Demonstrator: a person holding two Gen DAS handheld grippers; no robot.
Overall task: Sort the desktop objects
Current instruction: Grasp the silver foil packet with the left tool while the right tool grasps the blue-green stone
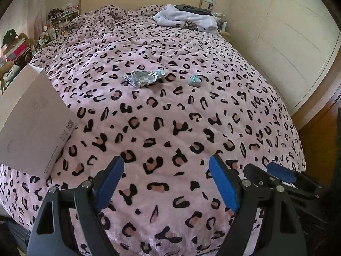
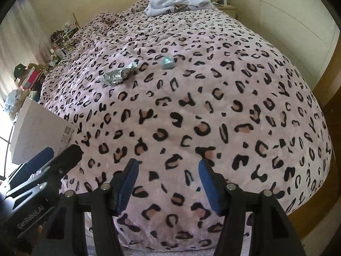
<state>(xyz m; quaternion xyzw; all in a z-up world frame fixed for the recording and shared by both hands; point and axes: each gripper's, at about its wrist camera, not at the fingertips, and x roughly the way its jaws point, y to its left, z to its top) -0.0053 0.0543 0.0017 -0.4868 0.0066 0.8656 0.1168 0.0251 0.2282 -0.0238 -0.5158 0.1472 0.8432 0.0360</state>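
A crumpled silver foil wrapper [image 1: 143, 77] lies on the pink leopard-print bedspread [image 1: 170, 117], mid-bed. A small teal crumpled object [image 1: 195, 80] lies just right of it. Both show in the right wrist view: foil wrapper [image 2: 119, 74], teal object [image 2: 168, 62]. A white box [image 1: 32, 117] stands at the bed's left edge, also in the right wrist view [image 2: 40, 128]. My left gripper [image 1: 167, 166] is open and empty above the bed's near end. My right gripper [image 2: 168, 168] is open and empty beside it; it shows in the left wrist view [image 1: 268, 168].
Folded white and dark clothes [image 1: 187, 18] lie at the bed's far right. A cluttered shelf [image 1: 57, 21] stands along the left side. A white wardrobe [image 1: 287, 42] stands along the right, with wooden floor [image 1: 315, 132] beside it.
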